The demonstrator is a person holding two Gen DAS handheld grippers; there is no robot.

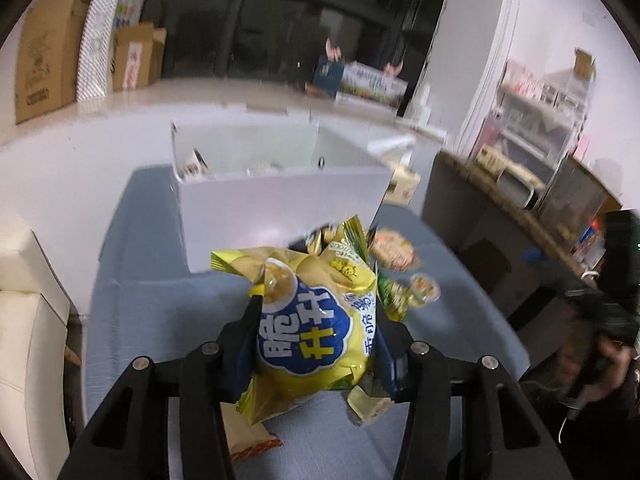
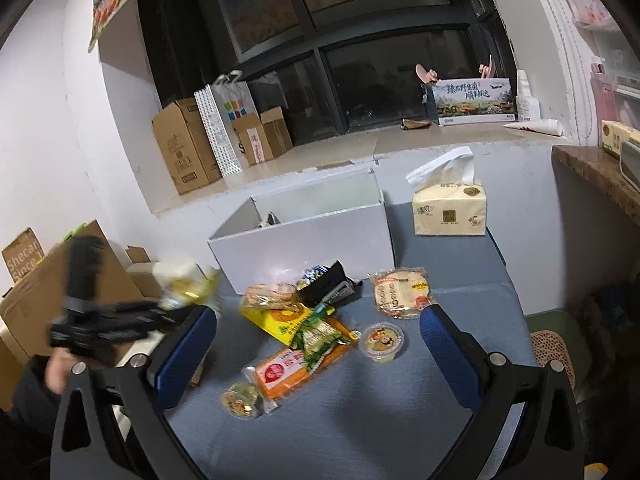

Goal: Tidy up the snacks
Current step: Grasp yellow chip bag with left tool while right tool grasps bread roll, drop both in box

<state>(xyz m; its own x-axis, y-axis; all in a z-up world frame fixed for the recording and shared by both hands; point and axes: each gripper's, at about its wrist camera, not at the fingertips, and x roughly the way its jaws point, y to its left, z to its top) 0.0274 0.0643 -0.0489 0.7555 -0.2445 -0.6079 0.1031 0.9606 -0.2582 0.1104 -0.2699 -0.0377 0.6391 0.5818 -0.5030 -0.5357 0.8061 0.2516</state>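
Holding a puffy yellow chip bag pinched between its 2 fingers, the left gripper hangs above the blue tabletop, short of the white box. The right gripper is spread wide and empty over the remaining snacks: an orange packet, a green bag, 2 small cups and a round cracker pack. That slick, air-filled bag could slip from the squeeze or catch the box's near wall and drop outside. A tissue pack sits beside the box; cardboard cartons line the ledge under a dark window.
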